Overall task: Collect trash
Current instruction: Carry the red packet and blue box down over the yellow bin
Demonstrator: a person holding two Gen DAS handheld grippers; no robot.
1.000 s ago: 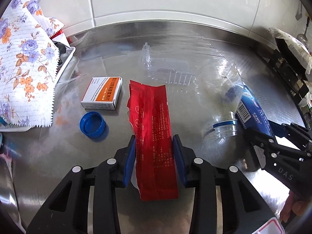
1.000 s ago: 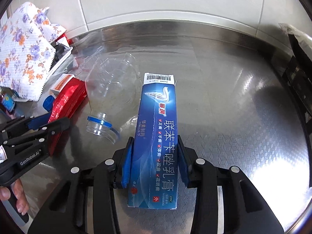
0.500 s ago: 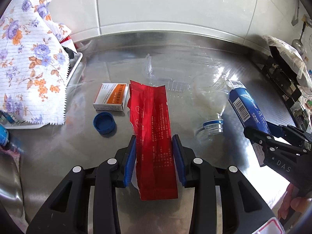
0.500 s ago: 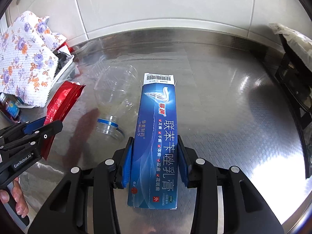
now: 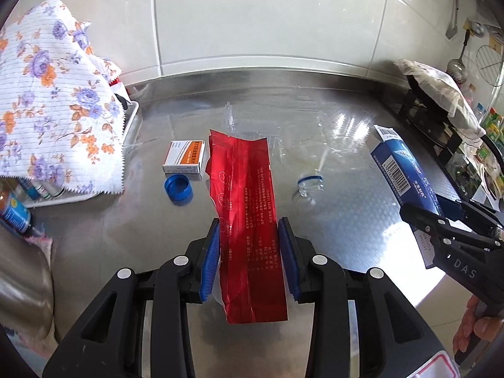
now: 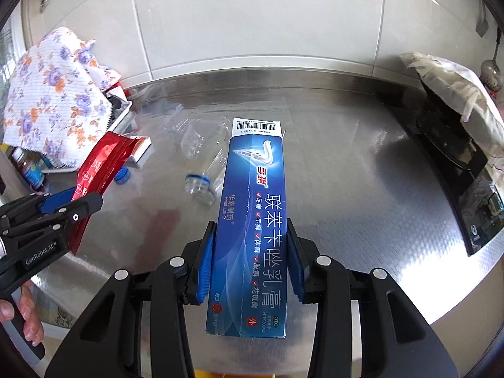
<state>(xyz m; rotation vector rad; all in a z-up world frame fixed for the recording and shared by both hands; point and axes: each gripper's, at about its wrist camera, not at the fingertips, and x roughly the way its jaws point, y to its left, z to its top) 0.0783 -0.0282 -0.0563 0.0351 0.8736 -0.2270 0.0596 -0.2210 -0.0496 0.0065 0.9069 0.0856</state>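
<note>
The left hand-held gripper is clenched on a flattened red foil wrapper, its blue pads pressing the wrapper's two long edges, and the wrapper sticks out forward above the steel desk; from the right wrist view the same gripper shows at the left with the red wrapper slanting up out of it. The right hand-held gripper grasps a long blue carton printed with white Chinese characters, held lengthwise between the pads with its barcode end pointing away toward the wall; in the left wrist view that gripper enters from the right edge with the blue carton angled up from it. Lying on the desk between the two held pieces is a clear plastic bottle on its side, its neck with a blue ring pointing toward the cameras, and behind it a crumpled clear plastic tray. To the left of the red wrapper sit a small white and orange box and, just in front of it, a blue bottle cap with its open side up. A floral cloth drapes over a white rack at the left, and a black stove covered with a pale cloth stands at the right.
</note>
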